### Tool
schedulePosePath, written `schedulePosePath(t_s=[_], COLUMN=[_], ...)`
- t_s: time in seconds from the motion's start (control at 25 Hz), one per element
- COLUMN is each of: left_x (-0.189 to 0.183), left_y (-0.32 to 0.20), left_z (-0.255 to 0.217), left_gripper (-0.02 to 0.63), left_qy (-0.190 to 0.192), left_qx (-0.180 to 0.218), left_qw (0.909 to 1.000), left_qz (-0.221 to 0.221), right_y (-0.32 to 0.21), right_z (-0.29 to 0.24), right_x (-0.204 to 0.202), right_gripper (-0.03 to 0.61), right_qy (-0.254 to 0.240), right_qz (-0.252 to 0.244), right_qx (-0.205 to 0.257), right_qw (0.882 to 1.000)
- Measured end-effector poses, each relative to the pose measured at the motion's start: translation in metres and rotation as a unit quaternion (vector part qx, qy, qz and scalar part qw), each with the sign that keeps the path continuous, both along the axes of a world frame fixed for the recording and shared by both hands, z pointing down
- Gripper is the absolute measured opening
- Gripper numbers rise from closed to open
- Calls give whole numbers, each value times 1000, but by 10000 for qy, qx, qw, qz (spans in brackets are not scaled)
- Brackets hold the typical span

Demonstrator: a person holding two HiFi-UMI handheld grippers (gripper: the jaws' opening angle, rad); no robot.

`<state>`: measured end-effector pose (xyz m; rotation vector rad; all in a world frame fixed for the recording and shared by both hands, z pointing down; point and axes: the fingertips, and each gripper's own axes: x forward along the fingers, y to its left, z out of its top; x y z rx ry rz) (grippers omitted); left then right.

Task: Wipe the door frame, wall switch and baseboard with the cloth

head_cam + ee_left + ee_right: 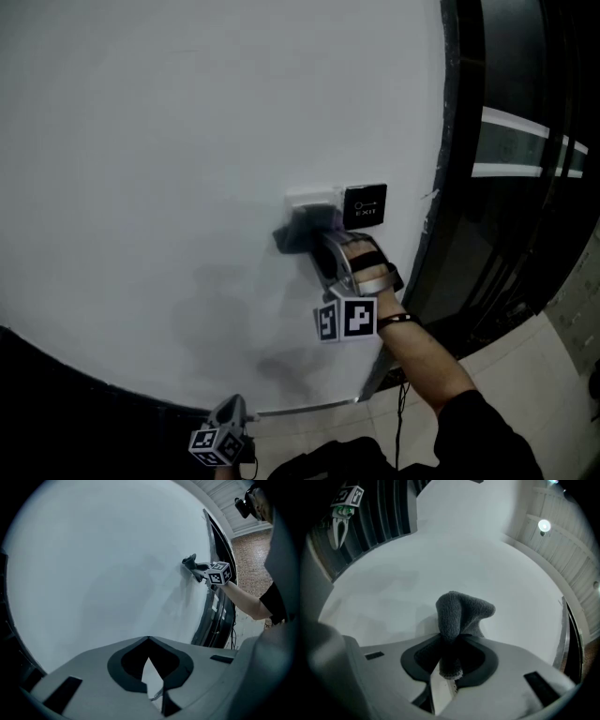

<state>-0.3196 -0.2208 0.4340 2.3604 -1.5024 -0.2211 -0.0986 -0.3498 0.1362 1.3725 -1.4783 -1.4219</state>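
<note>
Tongs on the L hang low by the foot of the wall, well apart from the work. In the left gripper view these tongs are clenched, tips together w/ nothing btwn them, aimed at bare wall.

Mid-wall, the R tongs are grasping the dark grey cloth. The right gripper view shows the tongs clamped on the cloth's lower end, w/ the rest of the cloth bunched up above them against the wall. From the head view the cloth sits pressed to the wall at the lower edge of the white switch plate, touching it and covering part of it. A person's hand holds these tongs, dark band on the wrist, forearm coming up from lower R.

Just R of the white plate, touching it, is a black button plate marked EXIT, not covered by the cloth. Further R runs the dark door frame, top to bottom, apart from the cloth. Pale floor tiles show at lower R.
</note>
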Motion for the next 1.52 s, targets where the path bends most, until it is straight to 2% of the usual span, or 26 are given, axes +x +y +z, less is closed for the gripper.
schedulePosePath(t_s=[0.28,0.52,0.8,0.88,1.04,1.16,1.32,1.52], left_x=[2,6,5,7,11,11,4,3], left_y=[-1,5,-2,-2,-2,2,5,11], left_z=[3,6,4,2,0,1,4,7], left_gripper=[-9,-9,-9,-9,-9,-9,-9,-9], left_qy=[-27,-42,-31,21,52,-1,-78,15], left_qx=[16,-34,6,56,103,69,-30,-47], left_qw=[10000,9999,9999,9999,9998,9998,9999,9999], left_qz=[62,114,109,131,185,192,108,119], right_y=[-2,6,29,26,7,4,4,6], right_z=[6,3,-77,-90,-72,-51,-46,-32], right_x=[1,0,5,5,2,-1,-1,-2], right_gripper=[95,95,95,95,95,95,95,97], right_qy=[28,-149,-449,-480,-228,-236,-301,-286], right_qz=[19,-151,-211,-102,151,96,68,24], right_qx=[-140,-410,586,694,395,80,100,74], right_qw=[9999,9989,9970,9964,9988,9996,9995,9996])
